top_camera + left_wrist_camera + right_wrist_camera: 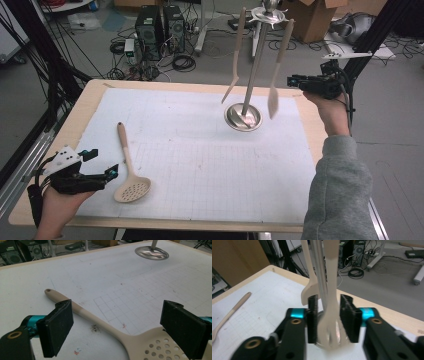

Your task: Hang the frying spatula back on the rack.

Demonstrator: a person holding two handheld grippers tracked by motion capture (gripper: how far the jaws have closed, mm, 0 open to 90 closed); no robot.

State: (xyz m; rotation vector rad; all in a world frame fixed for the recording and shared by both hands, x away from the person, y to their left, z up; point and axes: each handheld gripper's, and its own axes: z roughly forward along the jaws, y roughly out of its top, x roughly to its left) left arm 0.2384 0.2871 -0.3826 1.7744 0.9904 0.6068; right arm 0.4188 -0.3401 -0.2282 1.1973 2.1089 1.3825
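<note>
A beige slotted spoon (131,172) lies flat on the white gridded mat, handle pointing away. My left gripper (103,163) rests just left of its head, open. In the left gripper view the wide-apart pads (58,327) flank the spoon (152,346) without touching it. A metal utensil stand (235,120) rises at the back right with two beige utensils hanging from it. My right gripper (291,81) hovers to the right of the nearer hanging turner (273,97). In the right gripper view that turner (329,337) hangs in line with the gap between the jaws, and the gripper (329,317) is open.
The second hanging utensil (235,60) dangles left of the stand's pole (252,70). The mat (200,150) covers most of the wooden table (90,95). Computers (150,30), cables and cardboard boxes (320,15) sit on the floor beyond the far edge.
</note>
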